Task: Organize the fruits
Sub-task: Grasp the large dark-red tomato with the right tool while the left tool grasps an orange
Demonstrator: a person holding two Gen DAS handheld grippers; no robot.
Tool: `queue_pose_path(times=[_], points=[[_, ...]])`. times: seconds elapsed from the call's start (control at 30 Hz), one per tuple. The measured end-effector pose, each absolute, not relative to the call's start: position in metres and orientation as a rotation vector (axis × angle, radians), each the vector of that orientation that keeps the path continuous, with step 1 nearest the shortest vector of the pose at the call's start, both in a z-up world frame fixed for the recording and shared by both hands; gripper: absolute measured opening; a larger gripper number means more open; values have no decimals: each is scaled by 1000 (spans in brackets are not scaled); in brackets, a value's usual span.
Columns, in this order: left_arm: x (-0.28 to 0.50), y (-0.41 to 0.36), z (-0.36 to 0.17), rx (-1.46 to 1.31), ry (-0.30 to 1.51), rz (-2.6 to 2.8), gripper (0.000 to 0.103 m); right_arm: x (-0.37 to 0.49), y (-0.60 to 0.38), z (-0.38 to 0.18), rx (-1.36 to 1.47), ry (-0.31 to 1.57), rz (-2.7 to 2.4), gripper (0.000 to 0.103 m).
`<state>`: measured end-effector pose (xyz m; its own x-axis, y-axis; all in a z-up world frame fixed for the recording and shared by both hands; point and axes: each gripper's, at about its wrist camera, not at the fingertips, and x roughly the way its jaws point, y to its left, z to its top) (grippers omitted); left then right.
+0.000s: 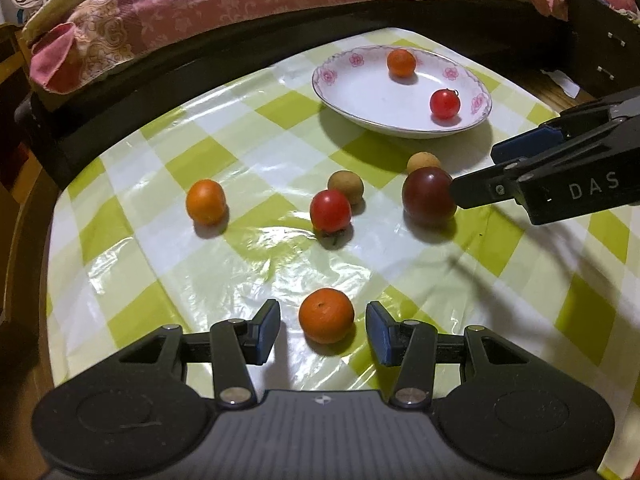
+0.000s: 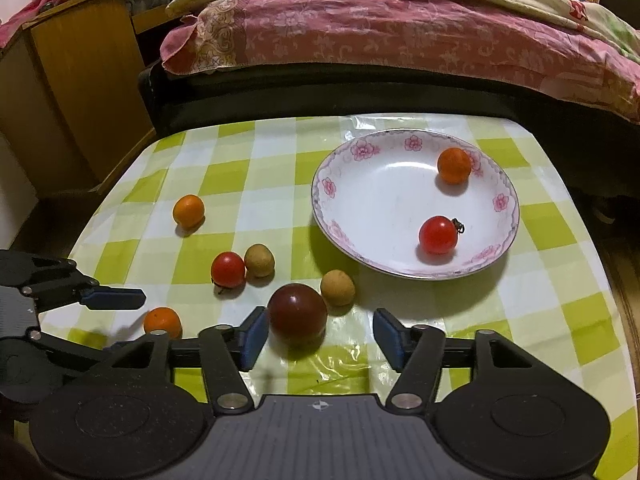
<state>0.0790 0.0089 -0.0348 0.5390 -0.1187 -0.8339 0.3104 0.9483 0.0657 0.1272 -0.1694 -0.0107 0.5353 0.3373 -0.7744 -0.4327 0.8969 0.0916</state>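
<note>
A white flowered plate holds an orange fruit and a red tomato. My left gripper is open around a small orange on the cloth. My right gripper is open around a dark red tomato, its left pad touching it. Loose on the cloth lie another orange, a red tomato and two tan longans.
The table has a green and white checked plastic cloth. A bed with a pink quilt runs along the far edge. A wooden cabinet stands at the far left.
</note>
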Motion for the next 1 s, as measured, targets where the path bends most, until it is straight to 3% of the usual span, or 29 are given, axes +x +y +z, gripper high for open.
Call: queue_pose_path(times=[0.57, 0.7, 0.83, 1.0], points=[[79, 9, -39, 216, 932, -271, 54, 140, -159, -32, -99, 949, 465, 57], [78, 8, -39, 220, 928, -280, 49, 142, -154, -38, -104, 966, 469, 57], [77, 9, -38, 210, 935, -285, 46, 143, -151, -43, -114, 977, 471, 50], [75, 8, -38, 208, 938, -295, 39, 143, -151, -42, -98, 981, 493, 35]])
